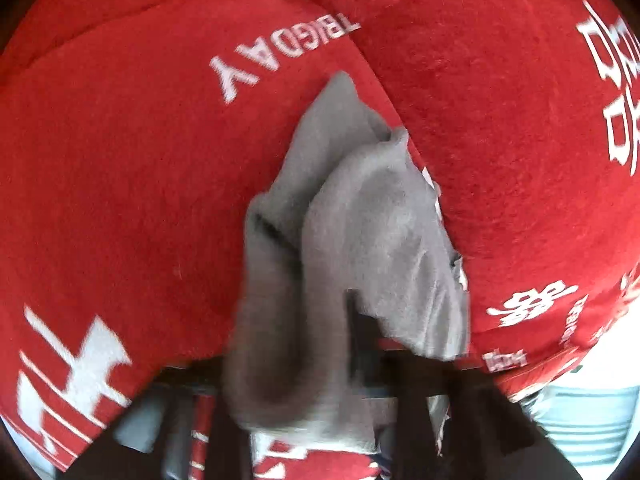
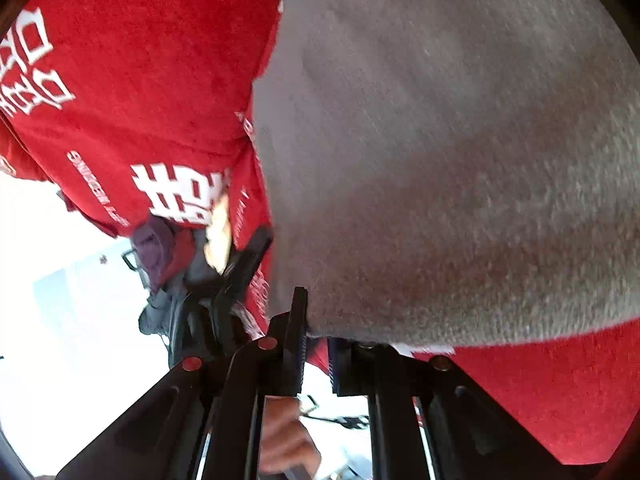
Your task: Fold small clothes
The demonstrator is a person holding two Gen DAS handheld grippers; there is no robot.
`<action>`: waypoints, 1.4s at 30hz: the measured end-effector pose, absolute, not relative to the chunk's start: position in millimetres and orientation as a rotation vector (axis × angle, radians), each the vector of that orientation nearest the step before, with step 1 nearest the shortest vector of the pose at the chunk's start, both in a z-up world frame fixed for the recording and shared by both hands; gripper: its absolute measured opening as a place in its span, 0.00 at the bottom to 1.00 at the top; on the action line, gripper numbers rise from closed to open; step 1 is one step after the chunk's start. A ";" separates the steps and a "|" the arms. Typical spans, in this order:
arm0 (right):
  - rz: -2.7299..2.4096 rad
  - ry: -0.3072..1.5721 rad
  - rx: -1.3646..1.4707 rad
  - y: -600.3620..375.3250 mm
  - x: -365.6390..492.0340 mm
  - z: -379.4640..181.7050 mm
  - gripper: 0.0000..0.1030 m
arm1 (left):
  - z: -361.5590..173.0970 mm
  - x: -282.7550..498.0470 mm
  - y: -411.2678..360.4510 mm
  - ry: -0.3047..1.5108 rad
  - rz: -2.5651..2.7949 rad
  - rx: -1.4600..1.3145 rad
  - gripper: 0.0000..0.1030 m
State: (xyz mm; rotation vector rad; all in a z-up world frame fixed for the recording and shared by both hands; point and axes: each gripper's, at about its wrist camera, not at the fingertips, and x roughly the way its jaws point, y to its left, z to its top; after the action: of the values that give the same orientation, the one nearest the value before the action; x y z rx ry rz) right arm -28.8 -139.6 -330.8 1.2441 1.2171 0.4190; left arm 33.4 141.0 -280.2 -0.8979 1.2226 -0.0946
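upside-down white "BIGDAY" on red blanket, Chinese characters

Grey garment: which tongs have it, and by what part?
Both appear to. The left tongs pinch the grey garment at its near edge; the right tongs grip its lower hem. Blur leaves both holds somewhat uncertain, above the red blanket.

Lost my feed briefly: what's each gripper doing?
Left gripper: shut on the grey garment.
Right gripper: shut on the grey garment's edge.
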 end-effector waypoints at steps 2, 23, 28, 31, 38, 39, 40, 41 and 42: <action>0.426 1.266 1.200 -139.7 -32.0 -331.0 0.12 | -269.0 37.5 136.2 1.208 -0.098 -0.778 0.09; 0.560 1.584 0.193 -53.0 167.1 -228.0 0.92 | -191.1 29.7 34.7 0.942 -0.313 0.172 0.09; 0.553 1.694 -0.026 7.5 199.0 -250.3 1.00 | -191.2 28.5 38.2 0.946 -0.307 0.142 0.09; 0.518 1.733 -0.165 29.9 205.9 -263.0 1.00 | -191.0 26.7 40.9 0.942 -0.305 0.143 0.09; 0.407 1.683 -0.281 26.1 213.6 -276.3 0.16 | -182.3 21.6 37.5 0.931 -0.312 0.148 0.09; 0.418 1.652 -0.212 13.6 214.3 -269.9 0.16 | -178.8 19.4 35.2 0.922 -0.320 0.156 0.09; 0.430 1.635 -0.159 4.9 213.6 -264.8 0.16 | -173.8 17.7 32.6 0.911 -0.333 0.164 0.09; 0.446 1.606 -0.096 -7.1 211.9 -257.4 0.16 | -168.3 15.0 27.7 0.899 -0.353 0.172 0.09; 0.477 1.570 -0.011 -24.0 208.4 -247.2 0.16 | -162.5 11.7 21.4 0.883 -0.370 0.184 0.09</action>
State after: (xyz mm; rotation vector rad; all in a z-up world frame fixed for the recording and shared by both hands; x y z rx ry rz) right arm 208.4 -24.0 -247.2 -0.0108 1.5702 0.4769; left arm 11.7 21.4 -162.5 0.1839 0.8833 -0.3697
